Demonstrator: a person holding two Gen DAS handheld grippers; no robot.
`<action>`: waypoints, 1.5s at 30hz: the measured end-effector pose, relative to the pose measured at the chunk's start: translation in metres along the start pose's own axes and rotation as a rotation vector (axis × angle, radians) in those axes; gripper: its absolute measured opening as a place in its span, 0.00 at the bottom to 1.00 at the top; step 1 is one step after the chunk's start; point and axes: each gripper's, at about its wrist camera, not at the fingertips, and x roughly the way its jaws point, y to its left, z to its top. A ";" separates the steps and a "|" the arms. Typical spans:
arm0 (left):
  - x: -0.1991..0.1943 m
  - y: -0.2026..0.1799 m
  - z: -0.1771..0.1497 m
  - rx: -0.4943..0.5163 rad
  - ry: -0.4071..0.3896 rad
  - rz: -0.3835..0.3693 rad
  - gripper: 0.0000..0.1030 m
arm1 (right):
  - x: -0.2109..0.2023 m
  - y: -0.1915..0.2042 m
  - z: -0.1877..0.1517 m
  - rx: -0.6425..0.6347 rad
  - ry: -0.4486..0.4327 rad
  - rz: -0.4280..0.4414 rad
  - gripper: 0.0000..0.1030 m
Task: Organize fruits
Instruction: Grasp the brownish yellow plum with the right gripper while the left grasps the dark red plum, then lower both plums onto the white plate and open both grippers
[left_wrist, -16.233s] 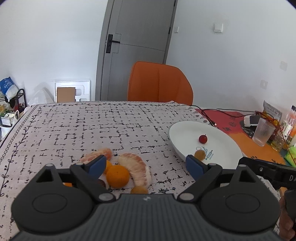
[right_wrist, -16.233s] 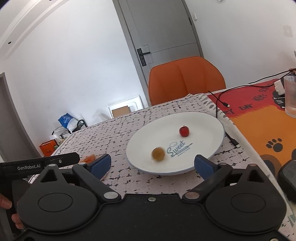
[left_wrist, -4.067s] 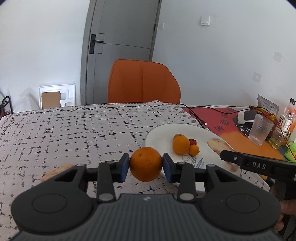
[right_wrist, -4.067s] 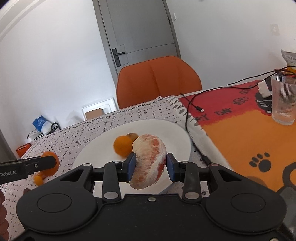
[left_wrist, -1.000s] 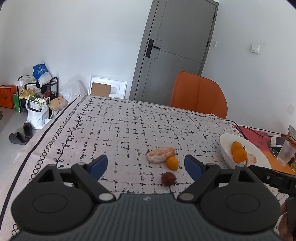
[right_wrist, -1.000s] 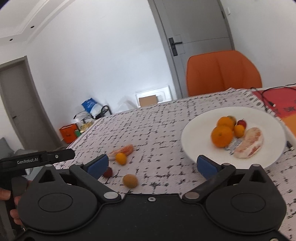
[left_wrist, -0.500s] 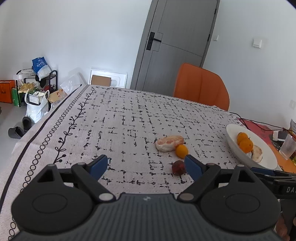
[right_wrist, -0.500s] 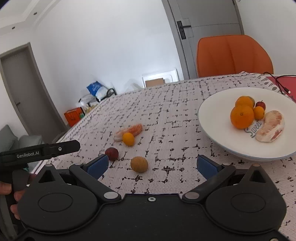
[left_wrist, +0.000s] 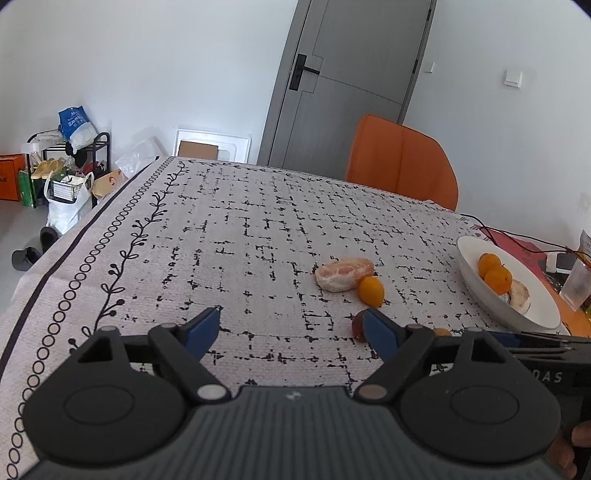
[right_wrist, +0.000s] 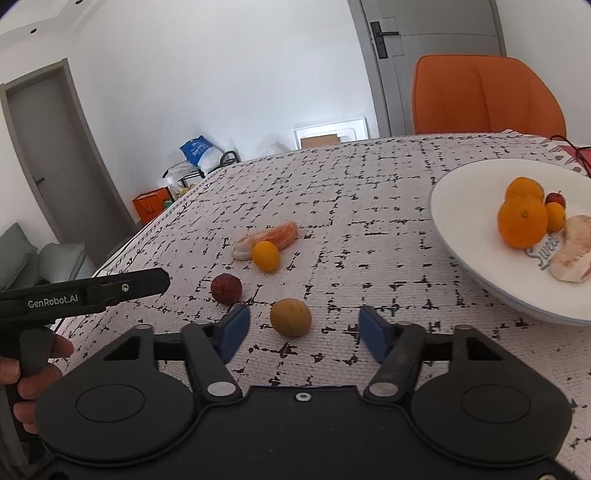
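On the patterned tablecloth lie a peeled pomelo segment, a small orange fruit, a dark red fruit and a round brown fruit. My right gripper is closing with the brown fruit between its jaws; the pads stand apart from it. My left gripper is closing over bare cloth, and its right finger half hides the dark red fruit. The white plate holds two oranges, a small orange fruit, a red fruit and a pomelo piece.
An orange chair stands behind the table's far edge. A glass and cables lie beyond the plate on an orange mat. The table's left edge drops to a floor with bags and a rack.
Both grippers have sunk toward the loose fruit. The right jaws have drawn in from wide open around the brown fruit. The left jaws have narrowed a little.
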 end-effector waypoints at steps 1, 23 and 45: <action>0.001 0.000 0.000 0.000 0.001 0.001 0.81 | 0.002 0.001 -0.001 -0.004 0.002 0.006 0.52; 0.026 -0.040 0.002 0.061 0.035 -0.053 0.67 | -0.021 -0.015 0.006 -0.015 -0.048 -0.037 0.24; 0.036 -0.094 0.006 0.127 0.048 -0.107 0.22 | -0.072 -0.064 0.007 0.058 -0.173 -0.133 0.24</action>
